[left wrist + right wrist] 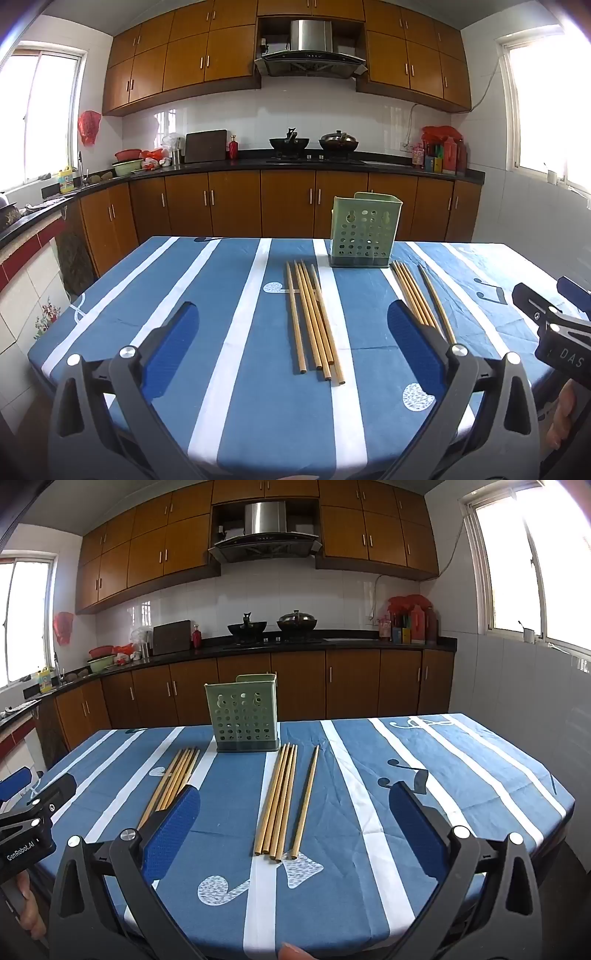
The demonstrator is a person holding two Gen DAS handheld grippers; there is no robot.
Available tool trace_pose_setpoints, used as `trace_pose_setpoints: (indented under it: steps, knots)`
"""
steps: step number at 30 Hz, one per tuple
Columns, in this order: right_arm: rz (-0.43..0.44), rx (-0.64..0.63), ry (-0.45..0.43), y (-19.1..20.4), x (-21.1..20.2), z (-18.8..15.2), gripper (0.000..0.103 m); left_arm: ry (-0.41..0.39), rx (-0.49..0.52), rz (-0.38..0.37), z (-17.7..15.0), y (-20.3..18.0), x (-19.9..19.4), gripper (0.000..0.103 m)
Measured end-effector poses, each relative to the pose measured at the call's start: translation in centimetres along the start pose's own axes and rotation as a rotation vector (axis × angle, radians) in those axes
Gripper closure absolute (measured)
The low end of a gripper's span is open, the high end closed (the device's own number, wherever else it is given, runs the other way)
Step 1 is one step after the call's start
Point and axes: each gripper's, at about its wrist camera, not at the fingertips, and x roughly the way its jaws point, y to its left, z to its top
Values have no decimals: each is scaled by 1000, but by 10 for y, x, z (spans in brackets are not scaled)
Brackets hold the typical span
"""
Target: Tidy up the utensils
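Both tongs hover over the near edge of the tabletop (229, 406), tipped slightly downward, each held from below by a person's hand. The left tongs (291, 328) are spread wide with nothing between the blue pads; a bundle of wooden chopsticks (314, 321) lies on the striped blue cloth straight ahead of them, untouched. The right tongs (293, 808) are likewise spread wide and empty, pointing at a second bundle of chopsticks (277, 801) with one single chopstick (306, 801) lying just beside it, slightly apart.

The green perforated utensil holder (243, 716) stands upright at the far side of the tabletop, between the two bundles and beyond their far ends. It looks empty, though its inside is mostly hidden.

Each camera catches the other device at its edge, with fingers (561, 417) wrapped round the handle, so the two hands sit side by side, near each other.
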Motion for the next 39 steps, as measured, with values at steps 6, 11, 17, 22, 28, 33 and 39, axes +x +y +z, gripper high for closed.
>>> trace_pose_setpoints:
  steps: [6,11,17,22,28,33,39]
  knots:
    - [2,2,-3,0,0,0,2,1,1,-2,0,-1,1,4]
    - [1,3,-3,-1,0,0,2,-2,-3,-2,0,0,0,4]
    - [2,3,-3,0,0,0,2,-4,-3,-3,-1,0,-1,4]
    - [2,3,-3,0,0,-1,2,-1,-4,-2,0,0,0,4]
    - [2,4,-3,-1,0,-1,2,-1,-3,-4,0,0,0,4]
    - [2,4,-3,0,0,-1,2,0,-5,-3,0,1,0,4]
    - [2,5,-3,0,0,-1,2,0,-4,-4,0,1,-1,4]
